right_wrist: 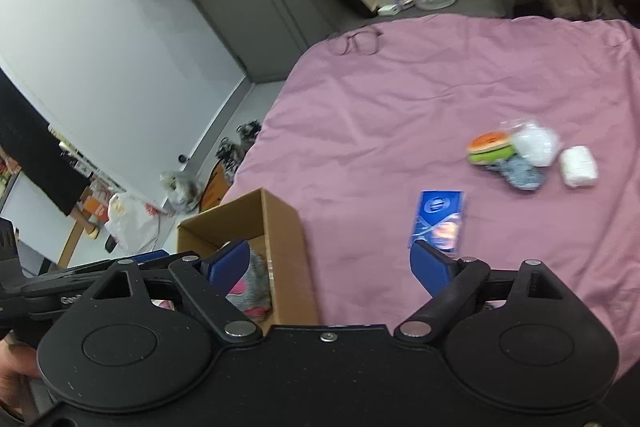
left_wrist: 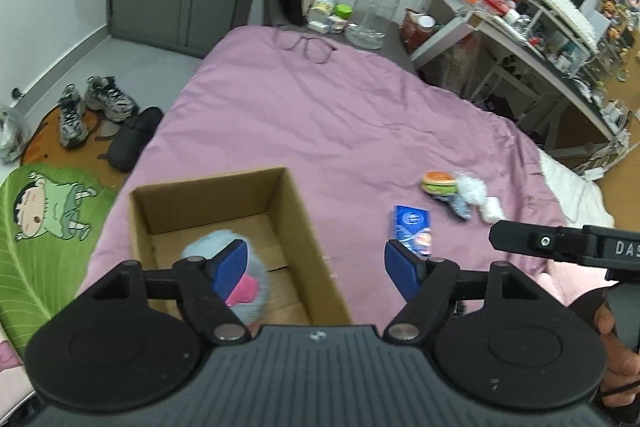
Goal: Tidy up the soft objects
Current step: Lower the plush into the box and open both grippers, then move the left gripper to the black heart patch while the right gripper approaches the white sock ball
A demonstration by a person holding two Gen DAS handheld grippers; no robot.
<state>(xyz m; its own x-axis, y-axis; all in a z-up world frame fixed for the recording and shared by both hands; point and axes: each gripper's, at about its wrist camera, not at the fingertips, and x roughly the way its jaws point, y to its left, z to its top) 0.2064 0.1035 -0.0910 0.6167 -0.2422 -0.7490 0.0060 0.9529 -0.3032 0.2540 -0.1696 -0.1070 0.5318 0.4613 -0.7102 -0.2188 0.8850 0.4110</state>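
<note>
left fingers [left_wrist: 314,269]: released, nothing between; plush [left_wrist: 244,283] lies in box [left_wrist: 304,227].
right fingers [right_wrist: 332,267]: released, empty.
step: next pick, judged the burger toy [right_wrist: 490,147] cluster on bed [right_wrist: 400,99]; approach from above, pinch one item.
views: right wrist shows white pack [right_wrist: 578,167] clearly; left wrist shows desk [left_wrist: 520,39].

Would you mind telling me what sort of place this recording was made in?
Most likely a lived-in bedroom: a bed with a pink cover, sneakers on the floor, and a cluttered desk alongside.

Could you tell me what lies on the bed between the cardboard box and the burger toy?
A blue packet lies on the pink cover between the cardboard box and the burger toy; both wrist views show it.
</note>
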